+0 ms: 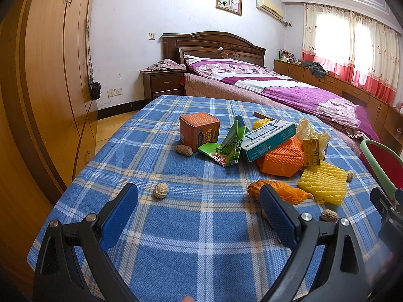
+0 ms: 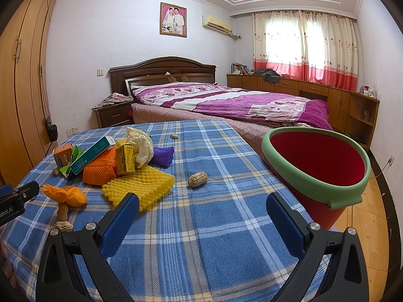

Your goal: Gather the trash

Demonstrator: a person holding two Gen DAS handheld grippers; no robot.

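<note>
Both grippers hang over the near edge of the table covered in blue plaid cloth (image 1: 176, 239): the left gripper (image 1: 199, 201) has its blue-padded jaws spread wide with nothing between them, and the right gripper (image 2: 202, 210) is just as wide apart and empty. Just ahead of the left one a tan peanut shell (image 1: 160, 190) lies alone, and its right finger (image 1: 277, 216) cuts off part of a crumpled orange paper wad (image 1: 289, 191). From the right view, two more peanut shells (image 2: 63, 216) sit below that wad, one partly tucked under it. Next comes a yellow foam fruit net (image 2: 141, 185), lying flat, and a lone peanut (image 2: 197, 179) beside it. Behind, the pile thickens: an orange mesh foam sleeve (image 1: 282, 158), a teal-and-white carton (image 1: 269, 137) leaning on it, a torn green wrapper (image 1: 226, 148), and an orange square box (image 1: 199, 132); how much lies beneath them is hidden. At the table's right edge stands a red bucket with a pale green rim (image 2: 314, 168), its base out of sight. Beyond, a bed with purple bedding (image 2: 239, 100).
</note>
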